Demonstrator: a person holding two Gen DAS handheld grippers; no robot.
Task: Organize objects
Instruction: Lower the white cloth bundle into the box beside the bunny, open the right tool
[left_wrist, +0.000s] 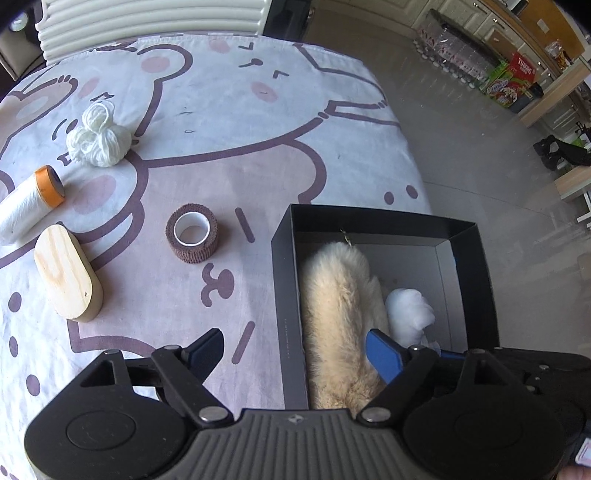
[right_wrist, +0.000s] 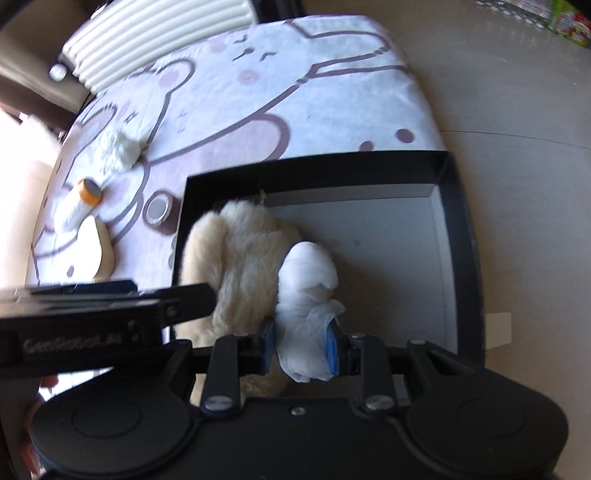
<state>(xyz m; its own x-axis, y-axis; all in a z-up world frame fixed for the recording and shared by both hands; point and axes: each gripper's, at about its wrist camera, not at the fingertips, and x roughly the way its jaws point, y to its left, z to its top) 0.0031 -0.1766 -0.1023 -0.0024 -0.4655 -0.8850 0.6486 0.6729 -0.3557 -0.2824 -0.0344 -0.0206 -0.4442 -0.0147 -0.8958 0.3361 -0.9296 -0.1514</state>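
The table (left_wrist: 229, 177) was the biggest thing I had in front of me, rounded at its far end and covered by a soft, slightly creased cloth printed with mauve bear outlines; its right edge dropped off to bare floor just past the box.

The black box (left_wrist: 284, 295) sat at that right edge, a rigid, matte, straight-walled rectangle with a pale grey floor. Its right half lay bare, which left me room inside.

The cream plush toy (left_wrist: 336, 302) filled the box's left side, long-piled and shaggy, its long axis running from me toward the far wall, hard against the left wall.

My left gripper (left_wrist: 299, 350) hung above the box's near-left corner with its fingers spread wide and nothing between them, one finger over the cloth, the other over the plush.

My right gripper (right_wrist: 301, 349) was pinched narrow on the white gauzy bundle (right_wrist: 308, 280), a crumpled, thin-wrapped lump. It sat inside the box just right of the plush and touching it, its rounded end pointing away from me.

Out on the open cloth, well apart from the box, lay an oval pale wooden block (left_wrist: 68, 277), a white roll with an orange end cap (left_wrist: 29, 206) lying on its side, a loose white yarn ball (left_wrist: 98, 138), and a ribbed brown bandage roll (left_wrist: 191, 236) standing on end, nearest the box.
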